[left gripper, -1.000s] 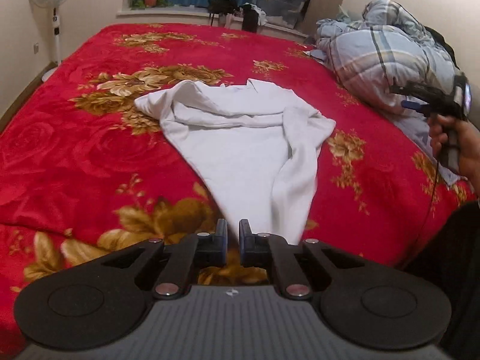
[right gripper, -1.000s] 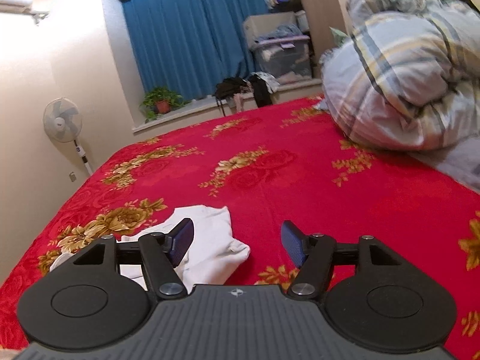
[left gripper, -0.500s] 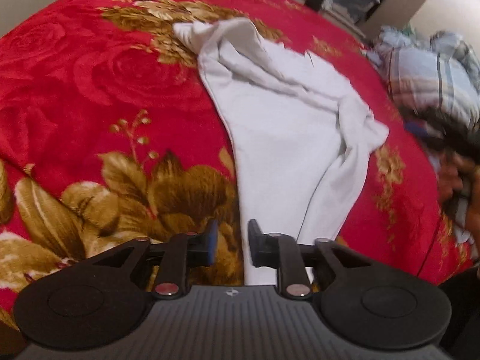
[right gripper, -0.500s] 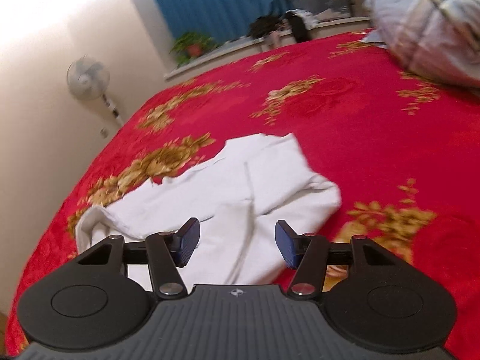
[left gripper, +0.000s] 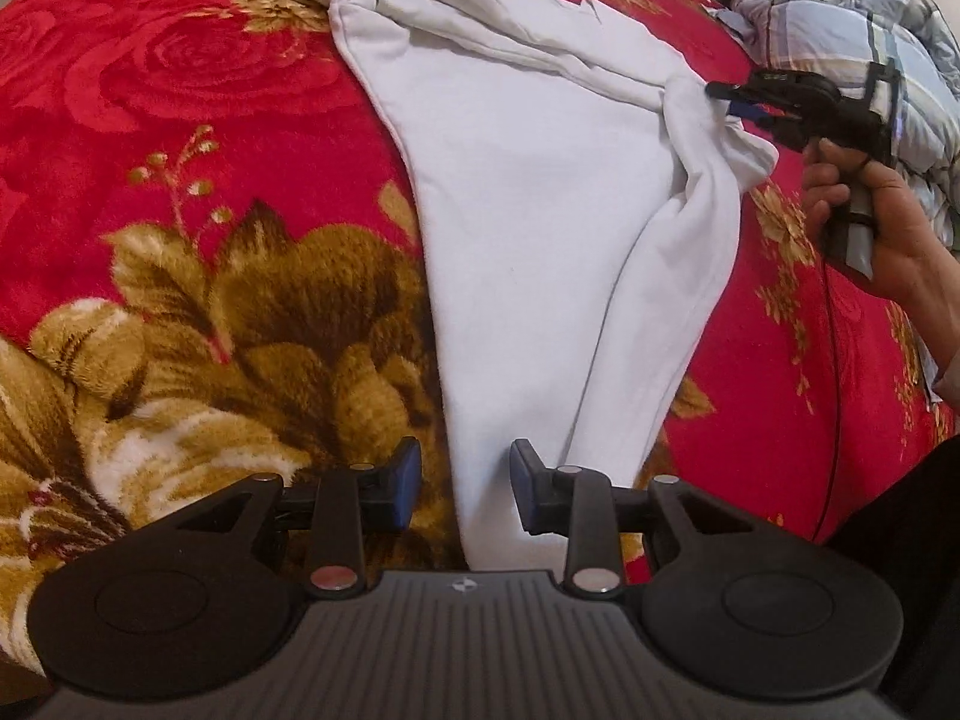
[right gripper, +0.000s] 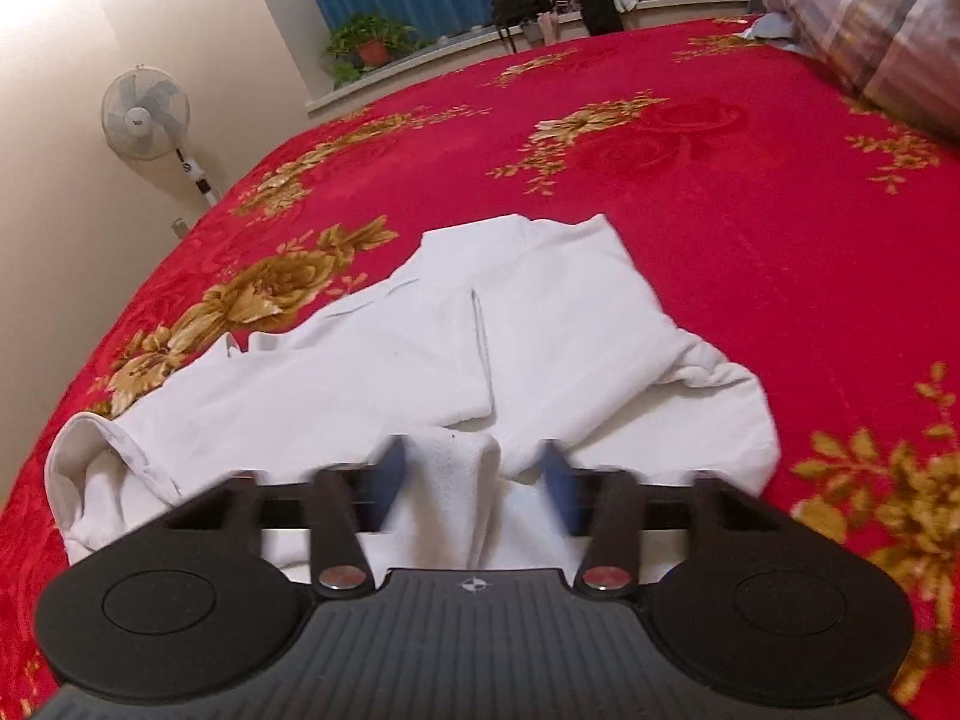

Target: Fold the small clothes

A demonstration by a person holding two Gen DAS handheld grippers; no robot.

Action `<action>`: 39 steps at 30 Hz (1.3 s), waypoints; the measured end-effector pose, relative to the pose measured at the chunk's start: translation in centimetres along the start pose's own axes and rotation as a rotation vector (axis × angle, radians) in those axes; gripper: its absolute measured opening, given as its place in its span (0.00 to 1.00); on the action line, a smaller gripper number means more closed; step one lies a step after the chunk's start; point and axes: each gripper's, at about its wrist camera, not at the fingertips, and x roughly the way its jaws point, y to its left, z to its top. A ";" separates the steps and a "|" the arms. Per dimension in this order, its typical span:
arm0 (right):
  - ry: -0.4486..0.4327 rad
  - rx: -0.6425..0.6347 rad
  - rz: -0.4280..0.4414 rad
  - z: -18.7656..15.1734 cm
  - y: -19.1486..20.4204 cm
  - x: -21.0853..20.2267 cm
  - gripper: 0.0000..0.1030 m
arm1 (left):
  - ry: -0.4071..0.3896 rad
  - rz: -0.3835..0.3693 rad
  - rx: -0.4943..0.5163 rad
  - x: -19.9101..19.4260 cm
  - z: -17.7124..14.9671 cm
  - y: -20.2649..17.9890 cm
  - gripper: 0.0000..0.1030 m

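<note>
A white garment (left gripper: 540, 192) lies crumpled on the red flowered bedspread (left gripper: 180, 90). My left gripper (left gripper: 465, 489) is open, low over the garment's near narrow end, its jaws on either side of the cloth's left edge. My right gripper (right gripper: 474, 480) is open over a raised fold of the same garment (right gripper: 540, 324), cloth between the jaws. In the left wrist view the right gripper (left gripper: 735, 99) sits at the garment's far right corner, held by a hand.
A rolled plaid duvet (right gripper: 870, 30) lies at the right of the bed. A standing fan (right gripper: 147, 114) is by the left wall. A window sill with a potted plant (right gripper: 372, 45) and bags runs along the far side.
Both grippers came down and forward onto the garment. The left jaws opened from nearly shut. The right gripper swung left from the bare bedspread to the cloth's corner.
</note>
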 end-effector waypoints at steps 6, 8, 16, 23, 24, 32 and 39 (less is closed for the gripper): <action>-0.118 0.072 0.064 0.8 -0.4 -6.5 0.12 | -0.004 0.003 0.010 -0.3 0.2 -0.2 0.06; -0.162 0.057 0.070 0.8 -0.4 -10.2 0.11 | -0.028 0.002 0.023 -1.1 0.0 -0.4 0.04; -0.309 0.094 0.033 -4.2 -3.0 -26.4 0.08 | -0.179 -0.056 0.028 -6.9 -0.9 0.7 0.02; -0.329 0.210 0.000 -11.3 -6.8 -34.8 0.06 | -0.281 -0.144 0.001 -13.1 -2.1 3.1 0.01; -0.318 0.228 -0.008 -12.3 -7.2 -35.4 0.06 | -0.250 -0.149 0.015 -12.9 -2.3 3.2 0.01; 0.040 0.177 -0.272 -16.1 -8.4 -28.8 0.14 | -0.089 -0.004 -0.017 -9.0 -2.0 3.5 0.04; 0.157 0.111 -0.257 -16.5 -7.2 -23.7 0.35 | 0.046 -0.030 0.083 -4.6 -3.2 0.3 0.22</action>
